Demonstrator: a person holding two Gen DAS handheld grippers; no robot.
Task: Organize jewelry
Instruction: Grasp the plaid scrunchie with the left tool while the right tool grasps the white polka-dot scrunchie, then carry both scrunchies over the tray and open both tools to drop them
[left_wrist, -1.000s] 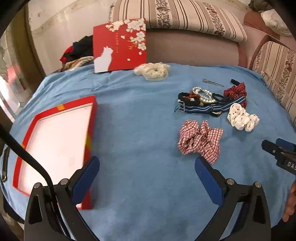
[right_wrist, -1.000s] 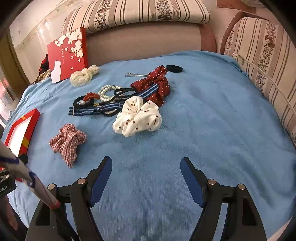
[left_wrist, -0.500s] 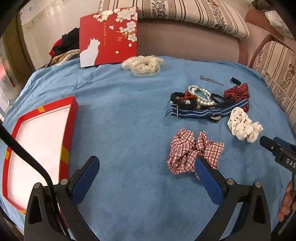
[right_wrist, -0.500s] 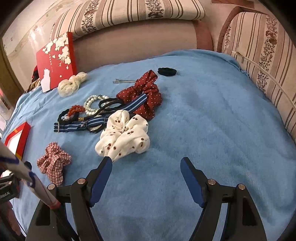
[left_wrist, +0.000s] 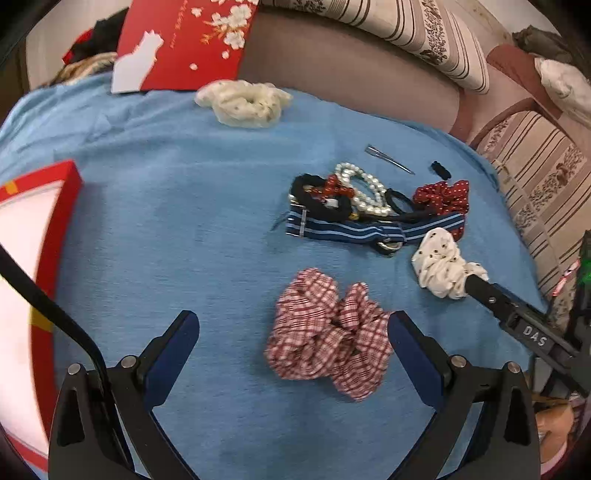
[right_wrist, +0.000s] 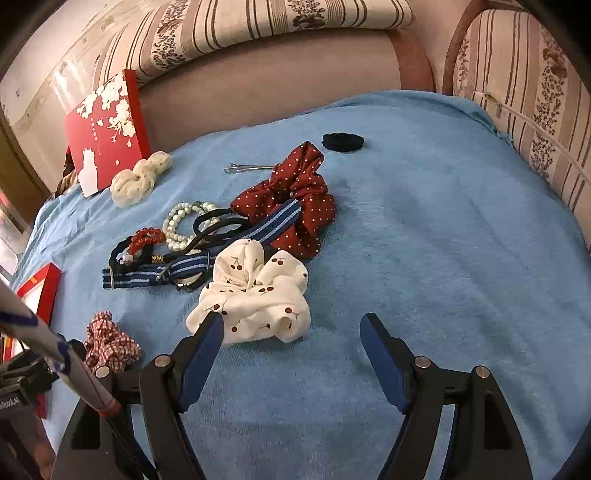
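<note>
The left gripper (left_wrist: 293, 326) stands wide open and holds nothing; the crumpled red plaid scrunchie (left_wrist: 328, 334) lies between its blue pads on the soft blue blanket (left_wrist: 177, 221). The right gripper (right_wrist: 291, 330) is also wide open and empty, its left pad touching the edge of the puffy white cherry-print scrunchie (right_wrist: 258, 295). Just behind lies a tangle: a striped navy strap (right_wrist: 192, 264), thin black hair ties (right_wrist: 218, 225), a round pearl bracelet (right_wrist: 184, 223), red beads (right_wrist: 147, 238) and a dark red dotted scrunchie (right_wrist: 295, 199). Farther away rest a metal hair clip (right_wrist: 249, 168), a cream scrunchie (right_wrist: 138, 179) and a red flowered box lid (right_wrist: 105, 131). The flat red tray (left_wrist: 26, 258) lies at the left.
</note>
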